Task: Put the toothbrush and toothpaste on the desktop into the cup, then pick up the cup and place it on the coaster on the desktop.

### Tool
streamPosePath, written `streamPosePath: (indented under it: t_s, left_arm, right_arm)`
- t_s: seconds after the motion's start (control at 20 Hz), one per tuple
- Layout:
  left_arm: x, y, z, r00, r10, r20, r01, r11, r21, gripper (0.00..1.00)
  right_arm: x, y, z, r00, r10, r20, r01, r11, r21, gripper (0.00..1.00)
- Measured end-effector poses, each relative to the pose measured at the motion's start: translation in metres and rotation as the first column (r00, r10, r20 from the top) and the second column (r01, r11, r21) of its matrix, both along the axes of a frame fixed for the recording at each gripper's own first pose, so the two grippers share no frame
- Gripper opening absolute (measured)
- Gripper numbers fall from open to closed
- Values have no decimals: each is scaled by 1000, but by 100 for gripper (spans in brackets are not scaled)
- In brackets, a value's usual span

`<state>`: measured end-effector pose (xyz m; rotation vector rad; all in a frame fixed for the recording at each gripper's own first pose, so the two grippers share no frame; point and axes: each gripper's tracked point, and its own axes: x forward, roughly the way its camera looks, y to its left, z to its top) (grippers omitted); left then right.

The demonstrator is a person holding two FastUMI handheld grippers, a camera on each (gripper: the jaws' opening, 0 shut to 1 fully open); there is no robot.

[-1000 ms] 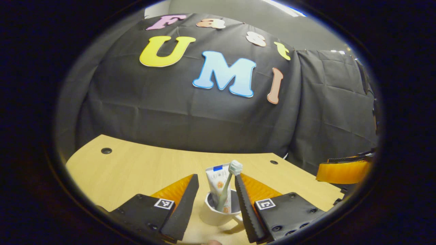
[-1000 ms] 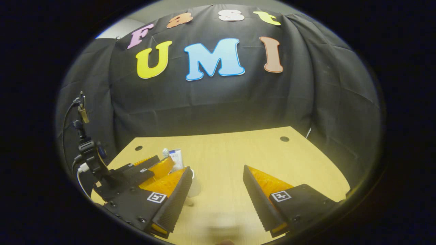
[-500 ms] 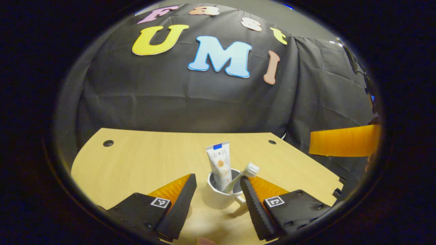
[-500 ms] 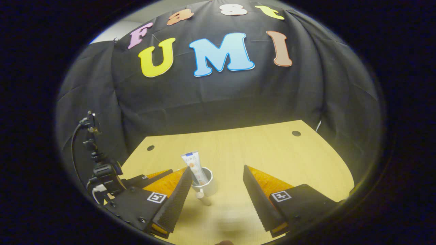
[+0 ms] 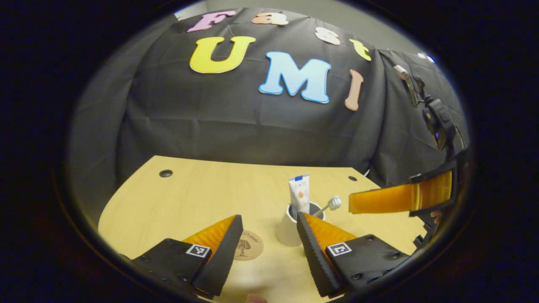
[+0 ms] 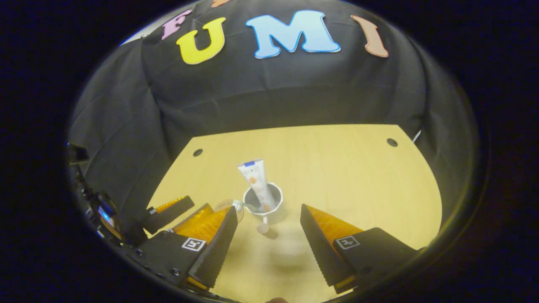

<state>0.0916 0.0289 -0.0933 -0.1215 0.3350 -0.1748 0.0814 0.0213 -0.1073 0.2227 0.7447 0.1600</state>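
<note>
Toothpaste (image 6: pixel 256 184) and toothbrush (image 5: pixel 329 205) already stood in the cup (image 6: pixel 264 207), which sat on the desktop (image 6: pixel 345 176) just ahead of the right gripper (image 6: pixel 268 240), between its wide-open, empty fingers. The left gripper (image 5: pixel 269 248) was also spread wide and held nothing, with the coaster (image 5: pixel 247 250) bare between its fingers. Loading looked finished; lifting the cup onto the coaster remained.

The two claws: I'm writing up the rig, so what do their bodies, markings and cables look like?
Each claw, left and right, has two wedge-shaped fingers with ridged inner faces on black screwed plates, each bearing a small square black-and-white marker. In the left gripper view the right claw's body carries a black upright mount with a cable.
</note>
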Motion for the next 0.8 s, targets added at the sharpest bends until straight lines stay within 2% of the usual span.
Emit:
streamPosePath:
  t_s: [0.2, 0.5, 0.8]
  left_arm:
    - [-9, 20, 27, 998, 32, 54, -32, 999, 3, 86]
    - [-13, 30, 49, 997, 10, 76, -10, 1000, -5, 85]
    - [-8, 31, 50, 997, -37, 62, 40, 998, -50, 85]
  right_arm:
    - [1, 10, -28, 992, 65, -107, -71, 996, -58, 96]
    - [11, 17, -64, 960, 74, -270, -114, 985, -133, 97]
    - [17, 17, -84, 886, 89, -455, -179, 971, -157, 97]
